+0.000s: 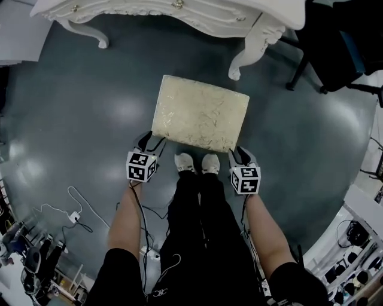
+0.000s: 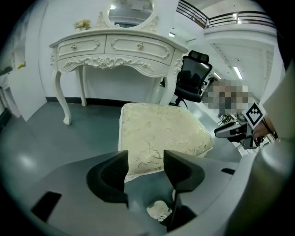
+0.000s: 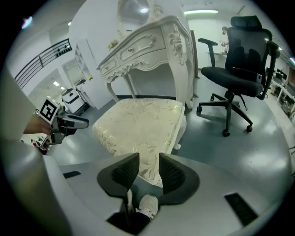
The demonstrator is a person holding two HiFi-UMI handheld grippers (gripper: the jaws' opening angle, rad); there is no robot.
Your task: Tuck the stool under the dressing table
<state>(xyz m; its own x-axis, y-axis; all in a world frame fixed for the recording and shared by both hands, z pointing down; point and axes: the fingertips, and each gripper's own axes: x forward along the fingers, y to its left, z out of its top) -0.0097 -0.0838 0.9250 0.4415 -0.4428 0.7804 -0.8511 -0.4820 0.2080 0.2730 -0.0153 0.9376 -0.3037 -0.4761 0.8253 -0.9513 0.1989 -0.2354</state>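
Note:
The stool (image 1: 200, 113) has a cream patterned cushion and stands on the grey floor, in front of the white carved dressing table (image 1: 179, 12) and apart from it. My left gripper (image 1: 148, 142) is at the cushion's near left corner, my right gripper (image 1: 239, 156) at its near right corner. In the left gripper view the jaws (image 2: 145, 168) stand open, with the cushion's near edge (image 2: 156, 131) showing in the gap and no pad pressing on it. The right gripper (image 3: 149, 171) is likewise open, with the cushion's corner (image 3: 138, 124) just beyond its jaws.
A black office chair (image 1: 335, 48) stands right of the table's right leg (image 1: 254, 45). The person's shoes (image 1: 194, 162) are close behind the stool. Cables and a plug (image 1: 75, 215) lie on the floor at the left, and equipment lines the bottom corners.

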